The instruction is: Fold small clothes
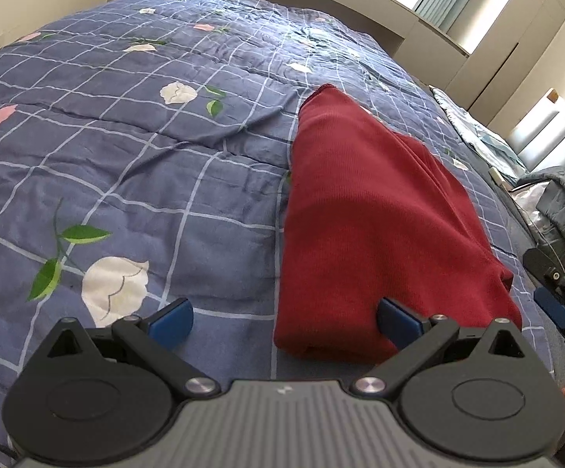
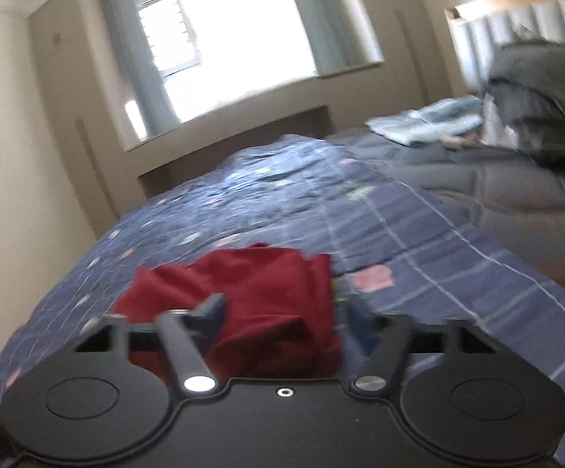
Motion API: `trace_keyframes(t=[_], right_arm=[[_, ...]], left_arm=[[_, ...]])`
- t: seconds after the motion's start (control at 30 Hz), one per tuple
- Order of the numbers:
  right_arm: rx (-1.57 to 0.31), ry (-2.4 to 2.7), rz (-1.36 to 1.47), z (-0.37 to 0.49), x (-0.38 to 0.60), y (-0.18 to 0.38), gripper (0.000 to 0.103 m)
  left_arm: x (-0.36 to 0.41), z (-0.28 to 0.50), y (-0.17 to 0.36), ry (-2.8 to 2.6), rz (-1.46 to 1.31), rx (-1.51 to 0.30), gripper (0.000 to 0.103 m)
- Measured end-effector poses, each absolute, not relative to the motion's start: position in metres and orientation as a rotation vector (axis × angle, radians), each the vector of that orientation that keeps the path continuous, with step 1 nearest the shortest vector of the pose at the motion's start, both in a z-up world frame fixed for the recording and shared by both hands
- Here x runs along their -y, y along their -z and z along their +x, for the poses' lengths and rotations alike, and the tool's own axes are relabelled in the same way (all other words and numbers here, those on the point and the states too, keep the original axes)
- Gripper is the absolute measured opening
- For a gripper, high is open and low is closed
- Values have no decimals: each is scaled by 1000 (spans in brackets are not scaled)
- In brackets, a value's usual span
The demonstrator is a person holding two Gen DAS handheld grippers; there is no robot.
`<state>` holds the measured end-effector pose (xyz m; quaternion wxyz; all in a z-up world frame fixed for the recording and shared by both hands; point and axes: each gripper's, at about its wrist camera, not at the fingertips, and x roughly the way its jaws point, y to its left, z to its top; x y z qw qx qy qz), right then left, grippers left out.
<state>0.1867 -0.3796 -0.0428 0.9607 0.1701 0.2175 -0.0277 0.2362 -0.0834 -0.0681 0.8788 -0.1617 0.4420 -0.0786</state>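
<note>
Blue checked floral quilt (image 1: 134, 163) covers bed; folded red garment (image 1: 364, 210) on it; window (image 2: 227, 39) behind; left gripper (image 1: 284, 318) and right gripper (image 2: 286, 316) both spread wide, holding nothing

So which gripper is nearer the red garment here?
Left, narrowly. The left gripper is open at the red garment's near edge, one finger over the cloth. The right gripper, open too, faces it from its own side, apparently just short.

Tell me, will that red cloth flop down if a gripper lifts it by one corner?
Probably yes. The red cloth is soft ribbed knit lying in loose folds on the quilt, so it would likely droop and unfold. It looks light, and unlikely to slide.
</note>
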Motion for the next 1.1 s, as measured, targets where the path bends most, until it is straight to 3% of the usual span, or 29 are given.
trace_keyframes(t=[0.13, 0.2, 0.23, 0.27, 0.3, 0.33, 0.43, 0.53, 0.83, 1.0, 1.07, 1.1], right_arm=[[-487, 9, 233, 190, 353, 46, 85], [-537, 35, 189, 193, 346, 53, 71], [-564, 61, 174, 194, 344, 59, 50], [-581, 70, 171, 194, 345, 63, 37], [-589, 65, 182, 193, 347, 67, 33], [-592, 60, 189, 190, 348, 70, 18], [-573, 37, 182, 180, 346, 71, 7], [-547, 43, 197, 172, 349, 65, 3], [-588, 60, 172, 168, 345, 79, 5], [-522, -17, 278, 160, 363, 66, 40], [-491, -34, 286, 160, 370, 58, 61], [-476, -46, 284, 163, 374, 54, 62]], left_arm=[[79, 236, 65, 158, -351, -917, 102], [76, 235, 63, 149, -357, -912, 102], [75, 236, 62, 147, -361, -909, 102], [73, 236, 62, 146, -367, -907, 102], [72, 235, 61, 142, -371, -905, 102], [71, 236, 61, 138, -373, -904, 102], [68, 237, 62, 129, -378, -906, 102], [66, 239, 63, 129, -385, -909, 102], [67, 242, 68, 134, -353, -926, 102], [60, 250, 54, 133, -372, -890, 102], [60, 258, 48, 133, -366, -877, 102], [61, 264, 45, 134, -354, -870, 102]])
